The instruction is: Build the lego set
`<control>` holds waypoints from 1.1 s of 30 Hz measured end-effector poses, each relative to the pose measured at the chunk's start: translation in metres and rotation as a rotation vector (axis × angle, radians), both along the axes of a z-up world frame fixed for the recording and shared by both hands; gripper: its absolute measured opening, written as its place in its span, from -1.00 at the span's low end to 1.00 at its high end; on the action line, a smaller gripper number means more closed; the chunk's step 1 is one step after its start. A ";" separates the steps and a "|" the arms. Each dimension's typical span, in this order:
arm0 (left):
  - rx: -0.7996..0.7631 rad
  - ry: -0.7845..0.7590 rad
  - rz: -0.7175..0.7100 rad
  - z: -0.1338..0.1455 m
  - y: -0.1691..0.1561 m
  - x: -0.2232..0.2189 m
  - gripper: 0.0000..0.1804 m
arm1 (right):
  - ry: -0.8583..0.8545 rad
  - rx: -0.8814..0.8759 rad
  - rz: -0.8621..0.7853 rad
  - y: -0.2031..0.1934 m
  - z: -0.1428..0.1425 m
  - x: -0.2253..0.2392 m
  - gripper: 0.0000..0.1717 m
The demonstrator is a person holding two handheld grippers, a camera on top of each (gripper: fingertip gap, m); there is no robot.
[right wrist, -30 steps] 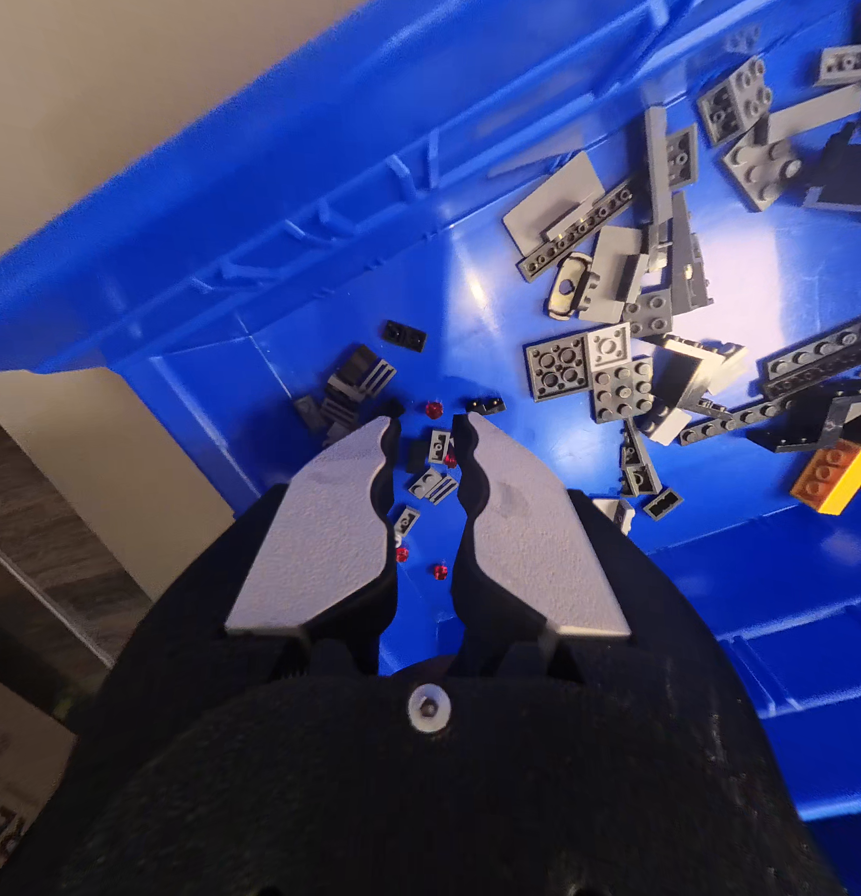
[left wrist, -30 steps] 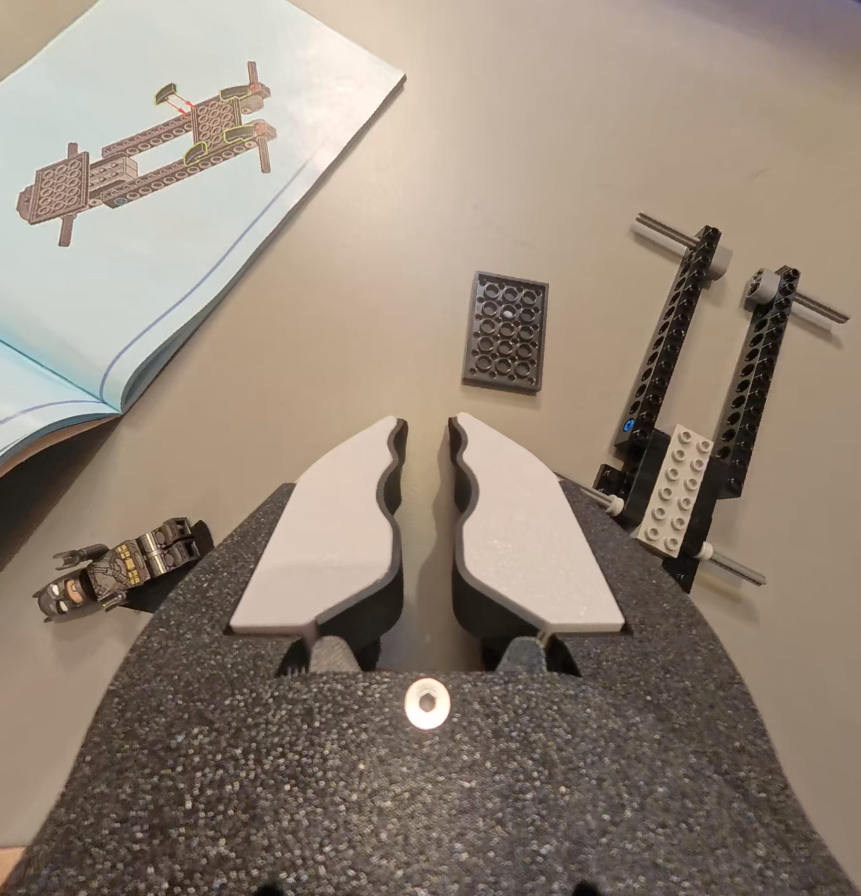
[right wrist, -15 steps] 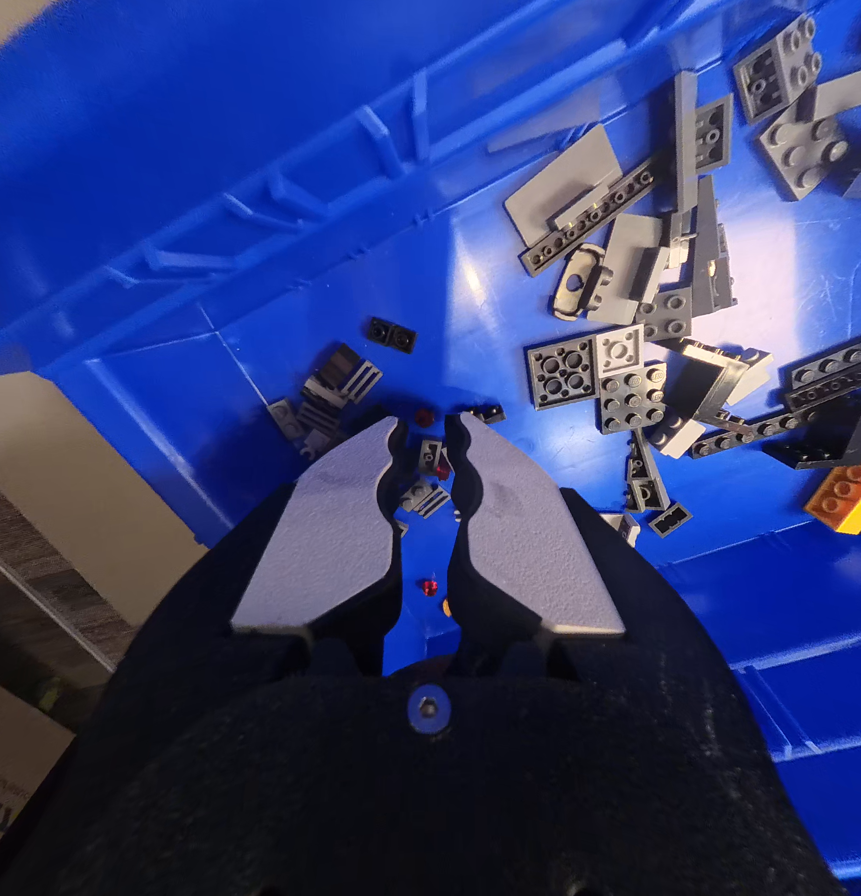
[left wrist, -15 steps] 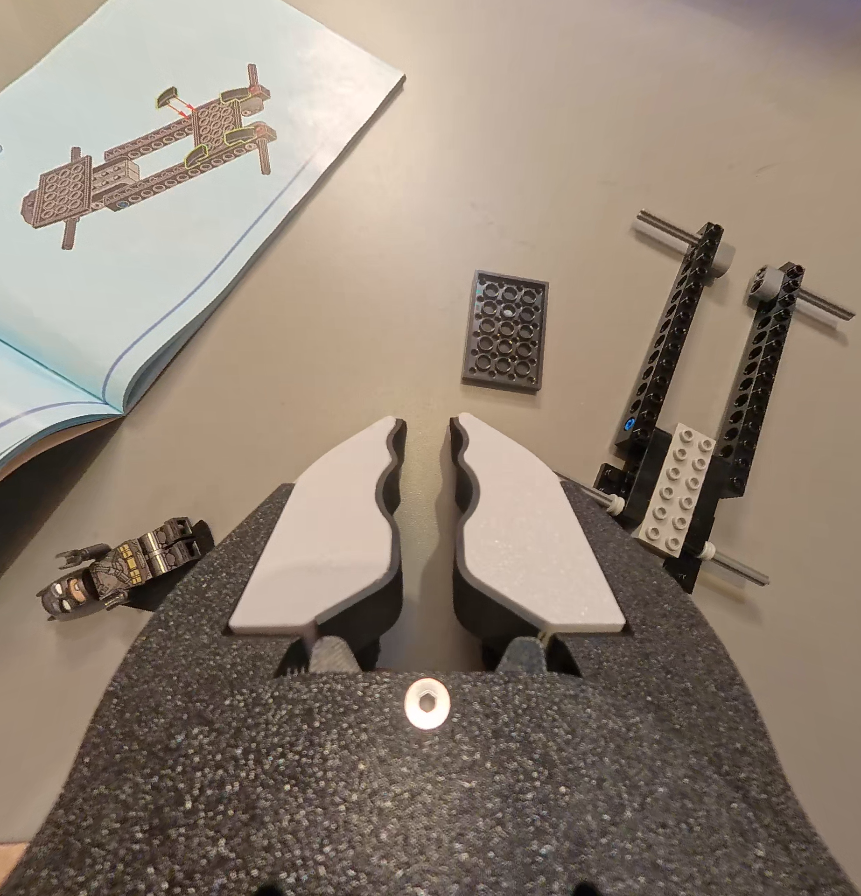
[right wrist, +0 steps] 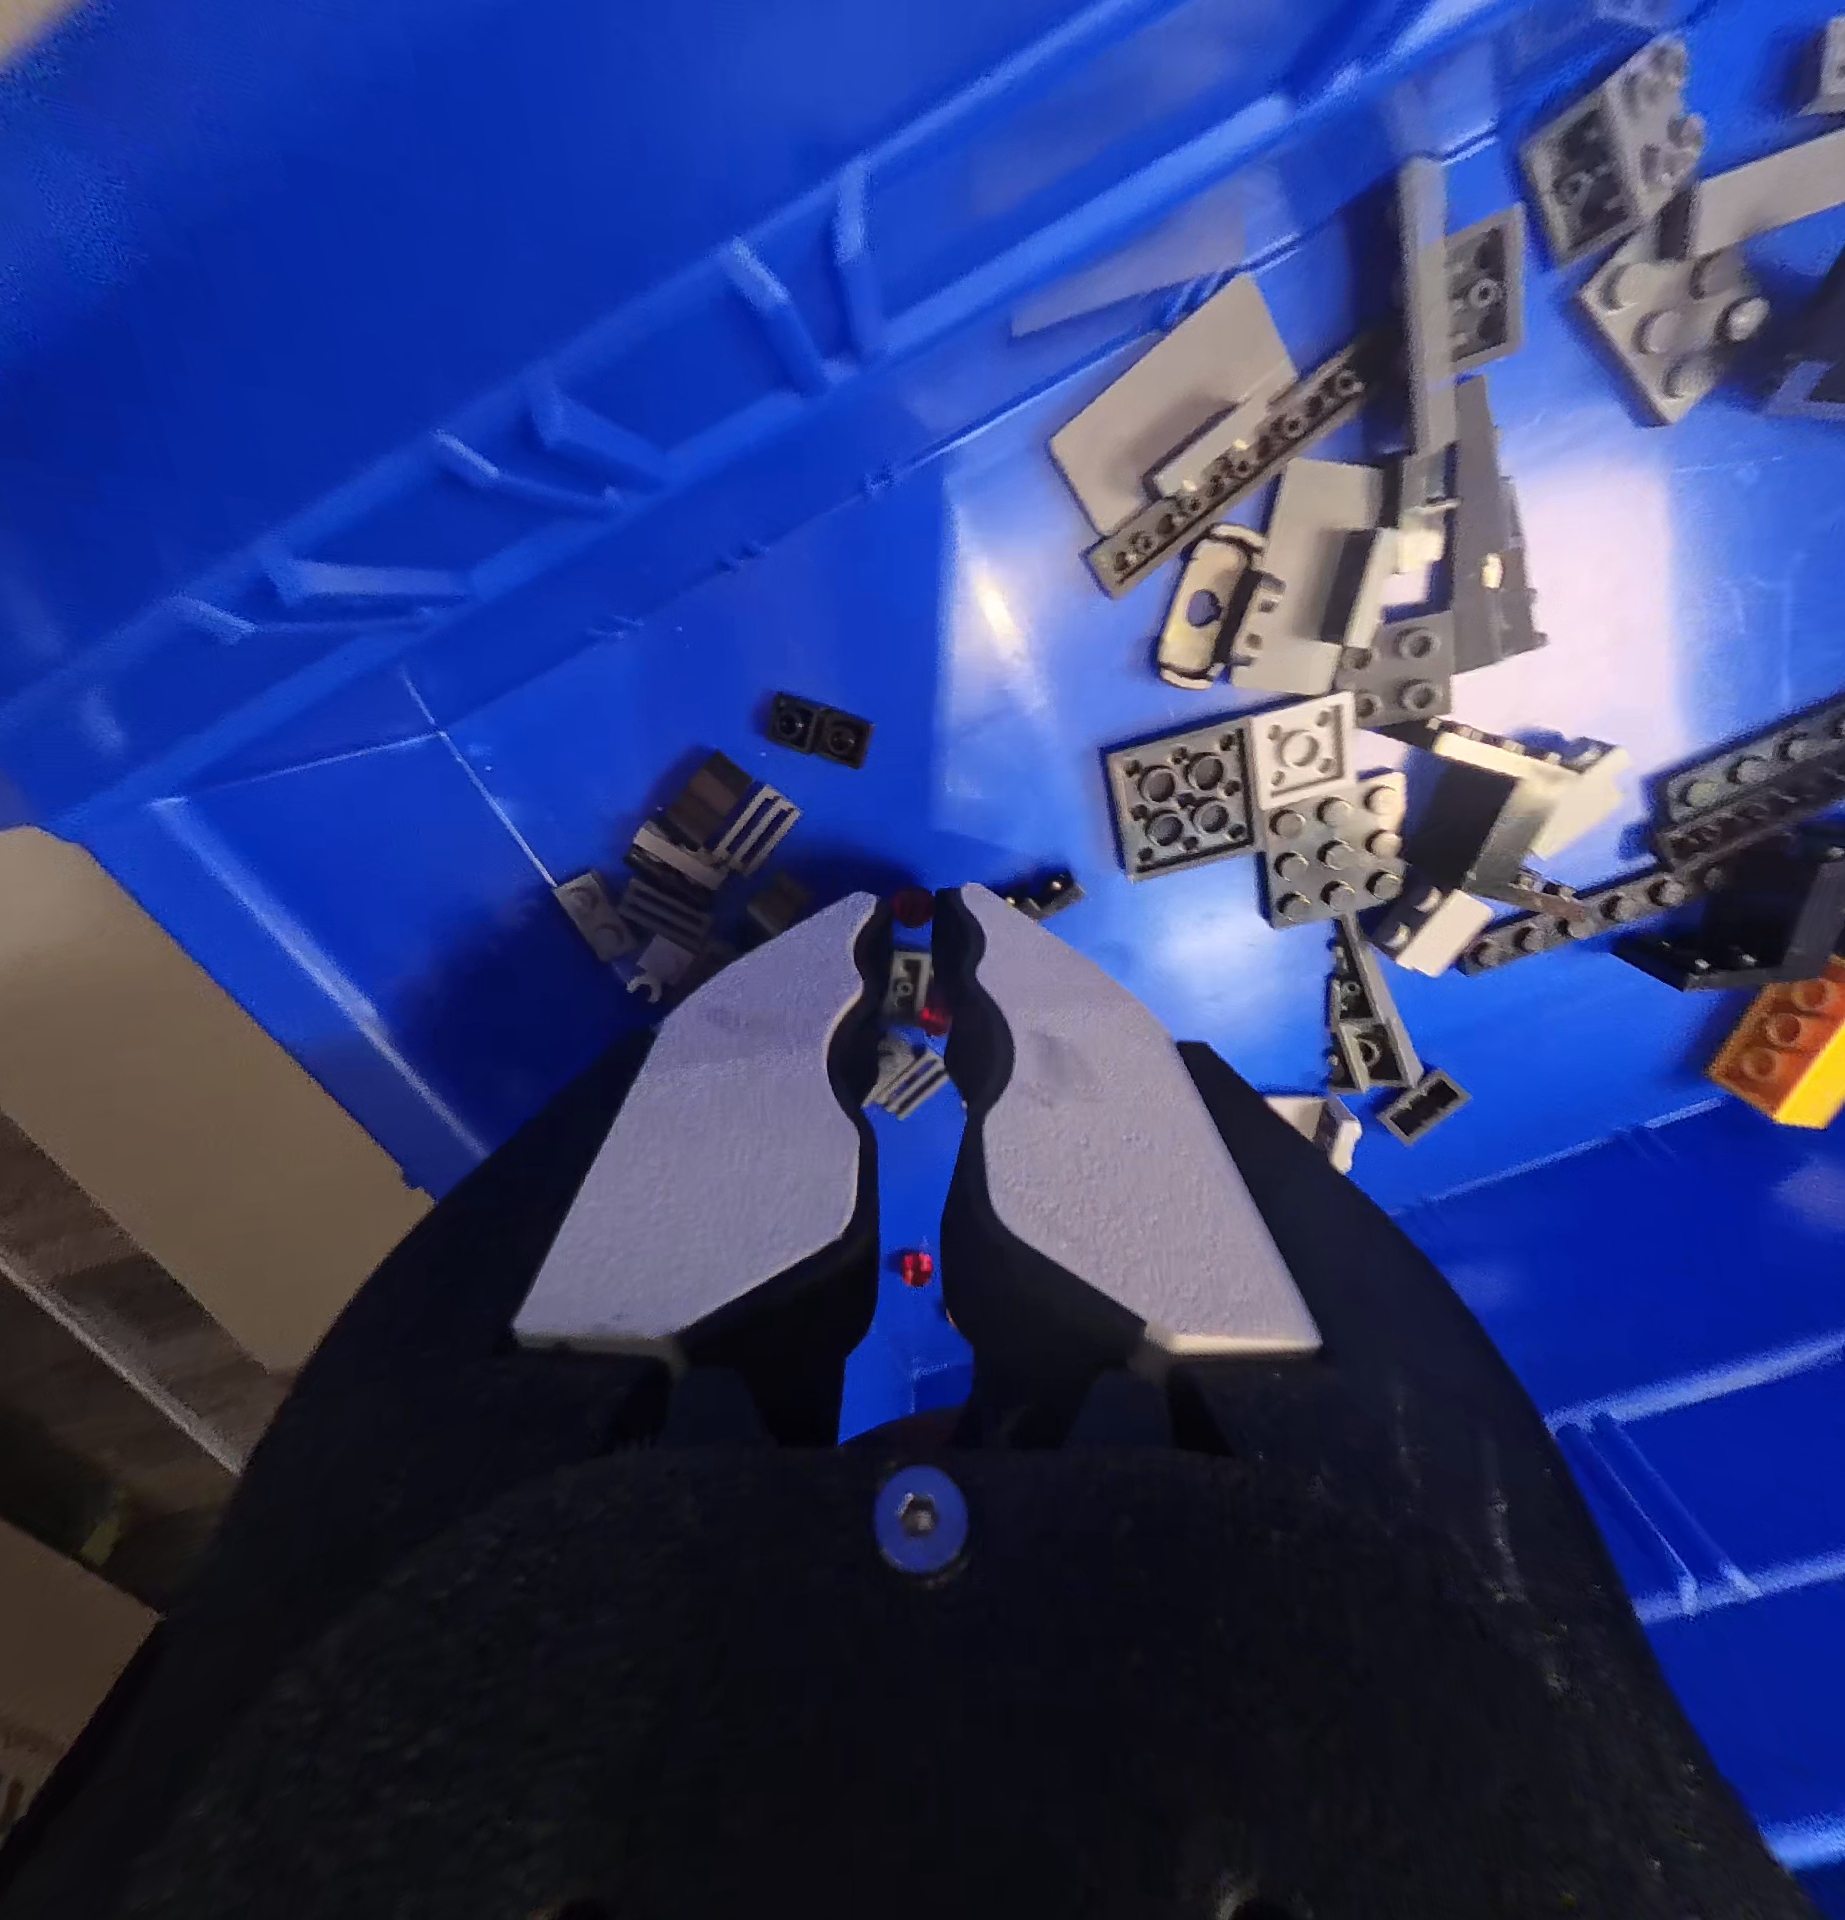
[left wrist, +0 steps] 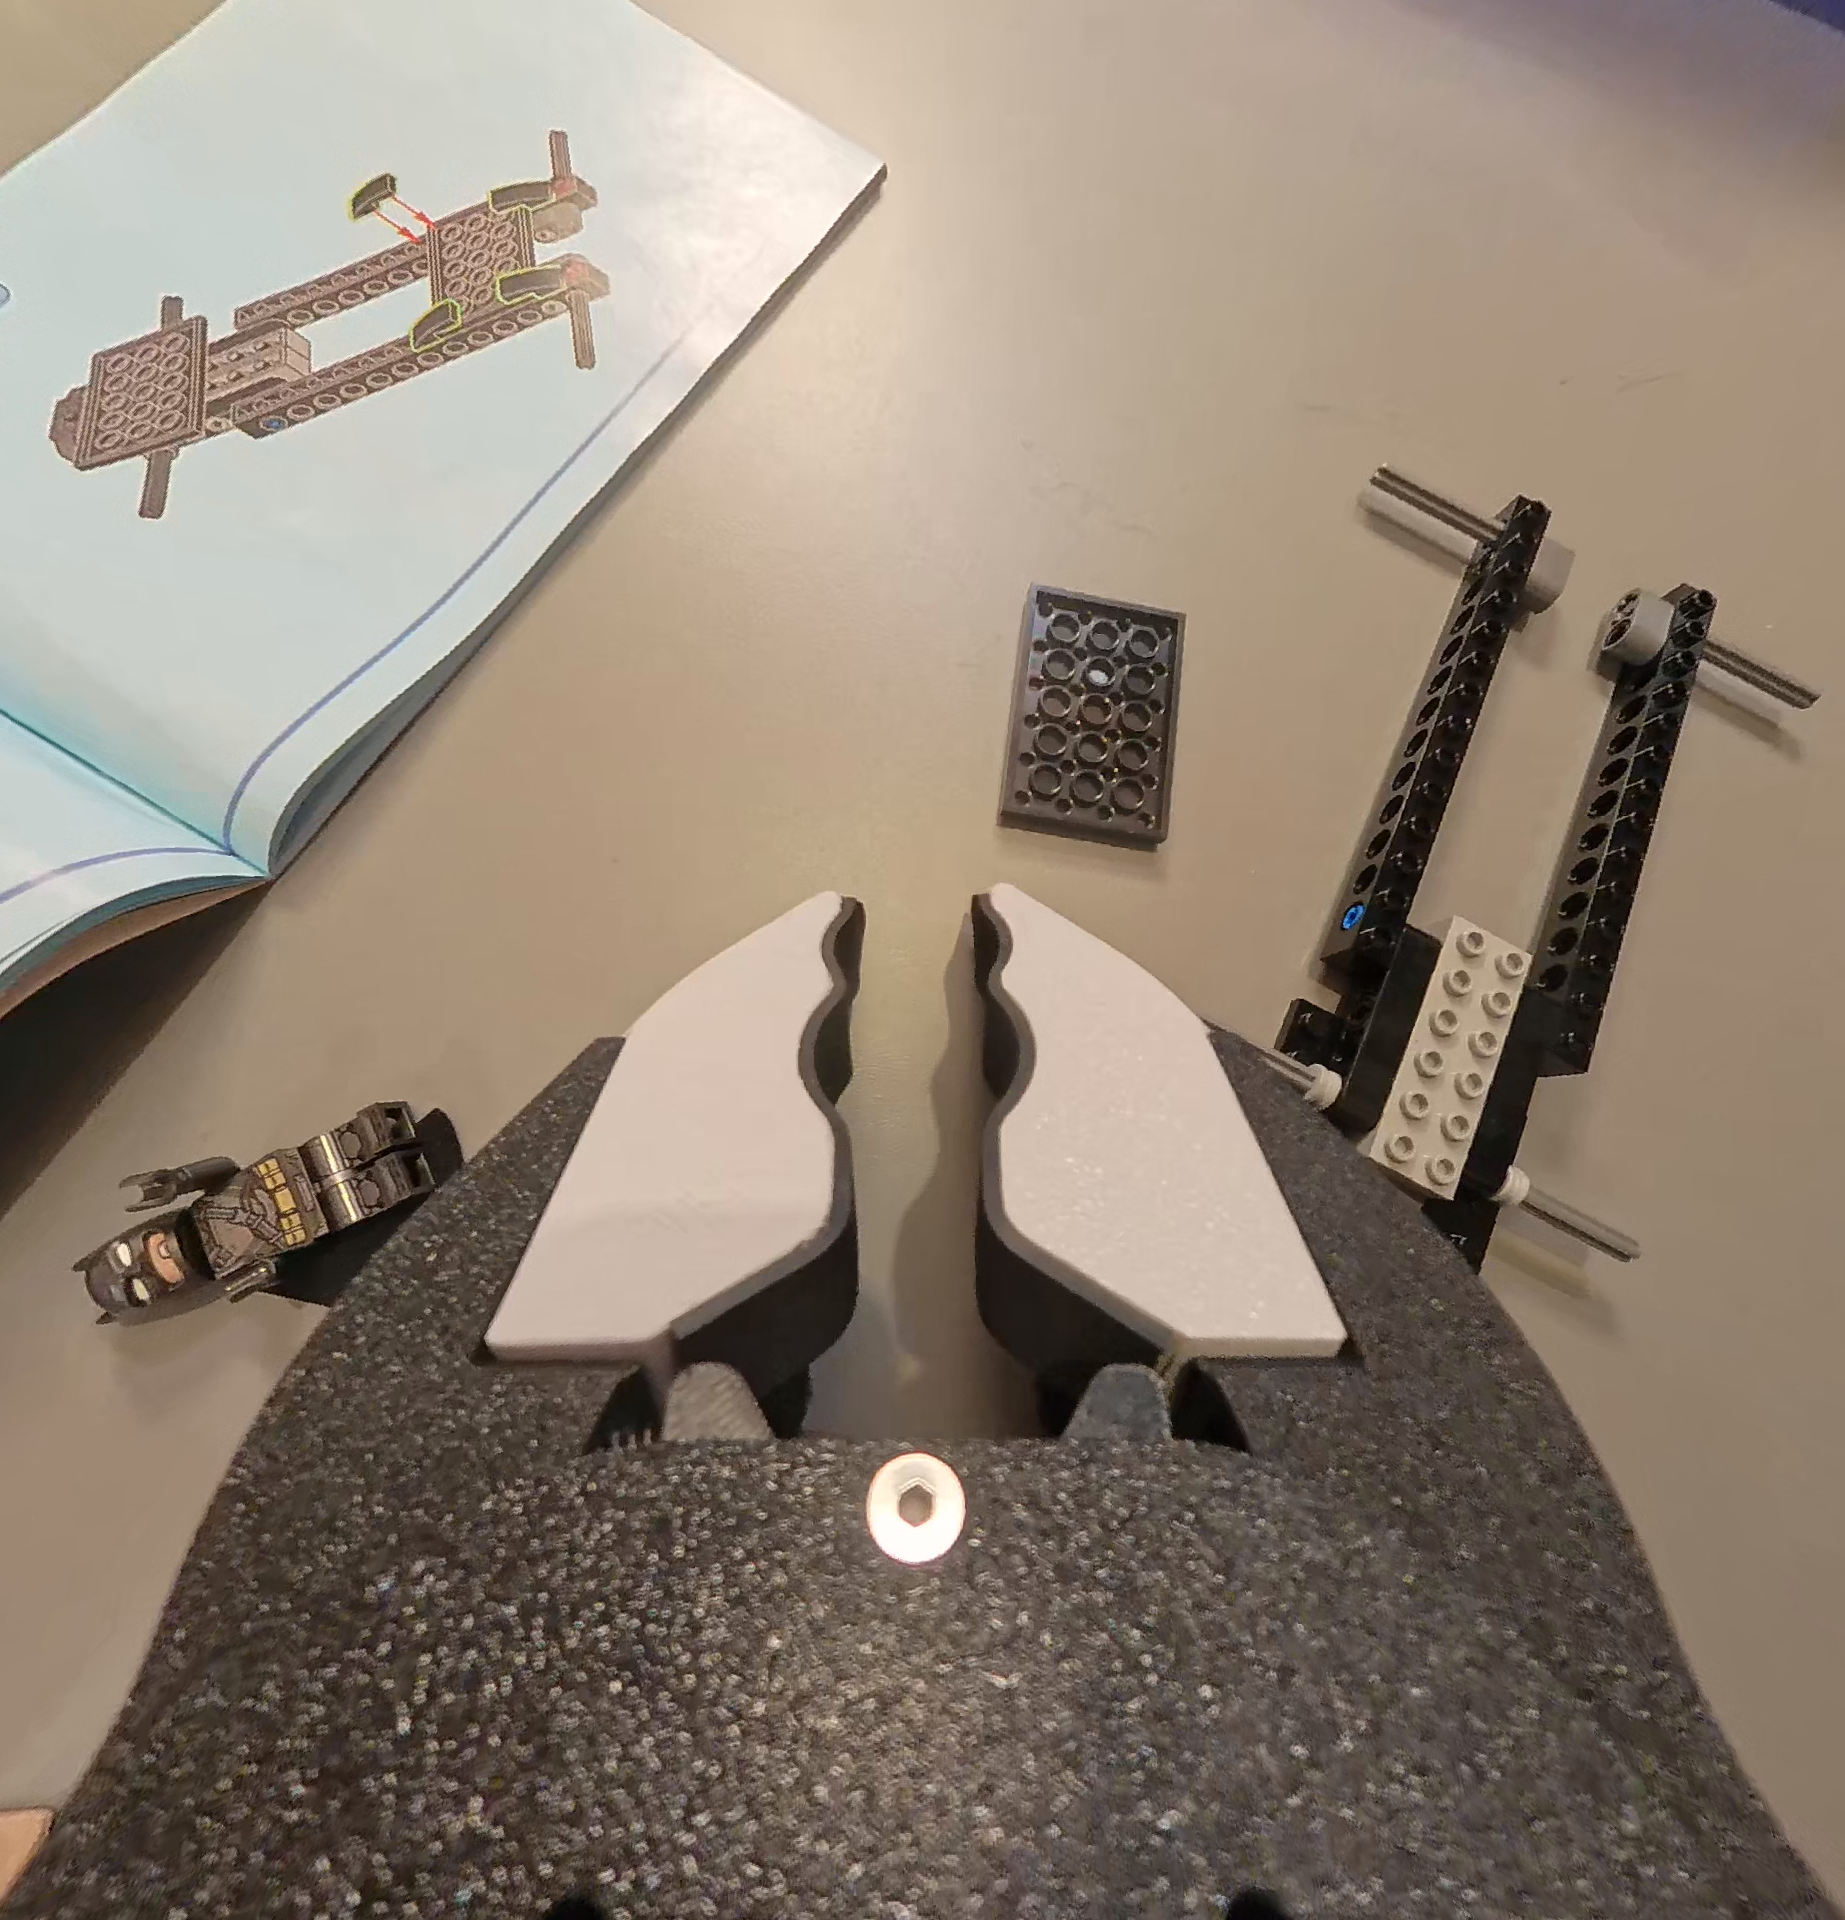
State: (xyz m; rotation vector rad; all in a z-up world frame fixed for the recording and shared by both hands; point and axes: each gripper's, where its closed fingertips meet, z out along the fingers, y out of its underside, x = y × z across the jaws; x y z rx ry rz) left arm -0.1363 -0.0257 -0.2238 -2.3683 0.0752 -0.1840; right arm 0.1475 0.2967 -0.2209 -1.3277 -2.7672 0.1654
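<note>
The red stud [right wrist: 910,906] lies low in the blue bin [right wrist: 482,520], and the right gripper [right wrist: 910,916] now has it between its tips; the jaws, wider a moment ago, have narrowed until both tips press on the stud. Under them lie small grey pieces and a second red stud [right wrist: 916,1268]; grey plates [right wrist: 1261,810] and an orange brick [right wrist: 1801,1049] are farther to the right. The left gripper [left wrist: 918,914] has hardly moved; its jaws are spread with nothing between them, above the worktop [left wrist: 1105,312], near a dark plate [left wrist: 1094,717]. A black beam frame [left wrist: 1437,790], a booklet [left wrist: 274,468] and a minifigure [left wrist: 243,1216] lie around.
</note>
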 end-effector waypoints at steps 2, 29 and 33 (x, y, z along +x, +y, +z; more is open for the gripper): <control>0.001 0.002 -0.021 0.000 0.000 0.003 -0.74 | 0.019 0.019 -0.032 0.004 0.010 -0.004 -0.92; 0.069 0.003 -0.061 0.010 -0.008 0.012 -0.69 | 0.080 -0.074 0.217 -0.218 -0.002 -0.187 -0.91; 0.052 0.033 -0.088 0.006 -0.008 0.016 -0.69 | 0.072 -0.081 0.212 -0.217 -0.008 -0.184 -0.91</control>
